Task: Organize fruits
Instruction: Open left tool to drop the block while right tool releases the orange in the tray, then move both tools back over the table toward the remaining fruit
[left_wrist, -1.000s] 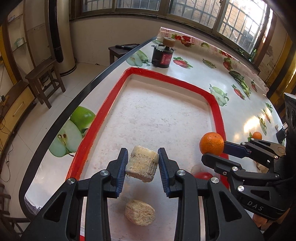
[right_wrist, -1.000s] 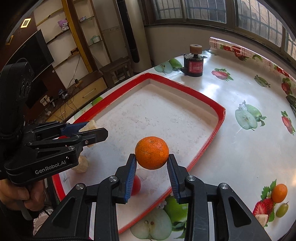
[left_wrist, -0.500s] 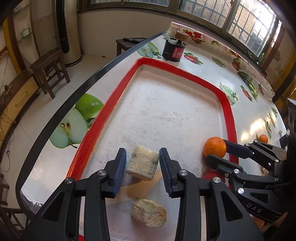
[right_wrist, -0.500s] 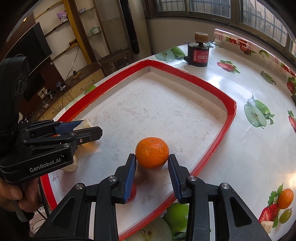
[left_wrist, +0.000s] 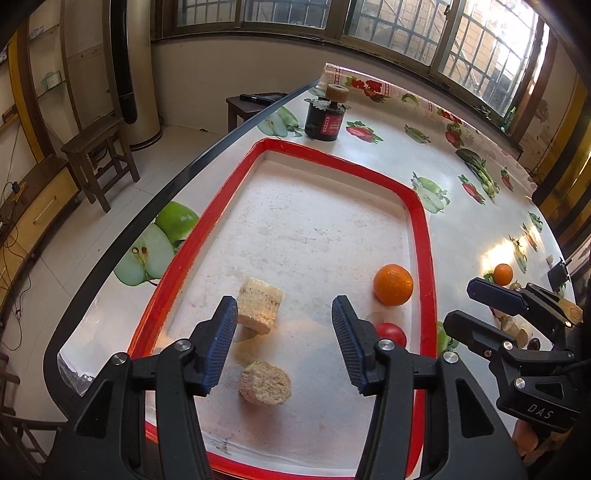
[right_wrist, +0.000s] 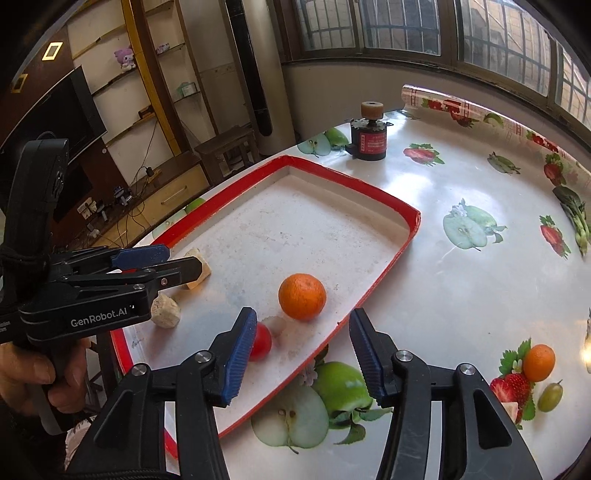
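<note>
Fruit lies in a red-rimmed tray (left_wrist: 421, 229) on the table (right_wrist: 461, 280). An orange (left_wrist: 393, 284) sits at the right of the left wrist frame, near the tray's right rim, with a small red fruit (left_wrist: 390, 334) just below it. Two pale chunks rest lower left of centre: the upper chunk (left_wrist: 259, 304) near the left rim, the lower chunk (left_wrist: 265, 383) beneath it. The tray's upper half is bare white floor. A dark jar (left_wrist: 325, 120) stands on the table beyond the far rim. The left gripper (left_wrist: 284, 345) hangs over the chunks with jaws spread wide, gripping nothing. The right gripper (right_wrist: 303, 354) is likewise spread wide and empty, over the near rim, the orange just ahead of it.
</note>
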